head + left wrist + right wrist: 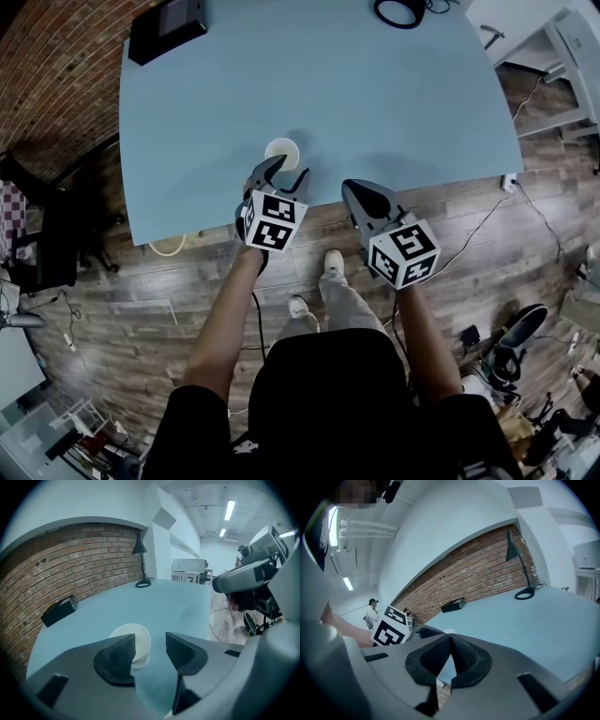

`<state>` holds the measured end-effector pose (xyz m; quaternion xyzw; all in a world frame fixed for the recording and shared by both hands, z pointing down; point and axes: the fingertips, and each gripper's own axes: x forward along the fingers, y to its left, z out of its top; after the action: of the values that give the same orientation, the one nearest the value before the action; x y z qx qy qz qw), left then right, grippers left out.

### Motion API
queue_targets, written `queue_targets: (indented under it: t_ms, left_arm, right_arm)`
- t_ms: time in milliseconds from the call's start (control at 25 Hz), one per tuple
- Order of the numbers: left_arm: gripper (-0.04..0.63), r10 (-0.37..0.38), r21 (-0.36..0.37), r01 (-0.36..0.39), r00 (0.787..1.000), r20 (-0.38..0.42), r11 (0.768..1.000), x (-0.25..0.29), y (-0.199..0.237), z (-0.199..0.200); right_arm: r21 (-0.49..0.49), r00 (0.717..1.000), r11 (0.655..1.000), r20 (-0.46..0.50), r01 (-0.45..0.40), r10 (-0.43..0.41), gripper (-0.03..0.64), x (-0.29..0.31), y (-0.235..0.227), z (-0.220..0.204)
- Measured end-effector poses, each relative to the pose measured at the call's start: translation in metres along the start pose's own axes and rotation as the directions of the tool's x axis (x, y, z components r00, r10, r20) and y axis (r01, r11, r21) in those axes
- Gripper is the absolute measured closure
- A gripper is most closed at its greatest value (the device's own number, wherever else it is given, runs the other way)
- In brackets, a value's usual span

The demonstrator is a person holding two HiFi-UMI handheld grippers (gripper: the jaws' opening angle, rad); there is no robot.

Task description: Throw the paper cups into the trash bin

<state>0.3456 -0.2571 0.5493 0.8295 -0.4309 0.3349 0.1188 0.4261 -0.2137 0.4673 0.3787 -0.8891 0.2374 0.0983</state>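
- A white paper cup stands upright near the blue table's front edge.
- Left gripper, jaws spread, hovers just short of it; right gripper is clenched, empty.
- Reaching step, it seems: next, straddle the cup and squeeze gently.

brick wall, wooden floor, blue table

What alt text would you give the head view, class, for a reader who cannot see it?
A person stands at a blue table holding a tool in each hand: the open left tool points at a white paper cup near the table's edge; the shut right tool is beside it.
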Motion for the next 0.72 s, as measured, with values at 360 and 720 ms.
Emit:
queue_targets:
  t_ms: [360,720]
  left_arm:
    - [0.427,0.052,0.089,-0.047,0.997,-0.053,0.995,0.008,-0.001,-0.008]
    - [0.534,0.094,0.126,-0.086,0.994,-0.061,0.988,0.008,0.005,-0.006]
  right_arm:
    - [0.025,1.000,1.000,-0.009,0.003,-0.002,0.614,0.002,-0.004,-0.011]
    - [0.030,1.000,1.000,-0.015,0.003,-0.003,0.614,0.001,-0.003,-0.014]
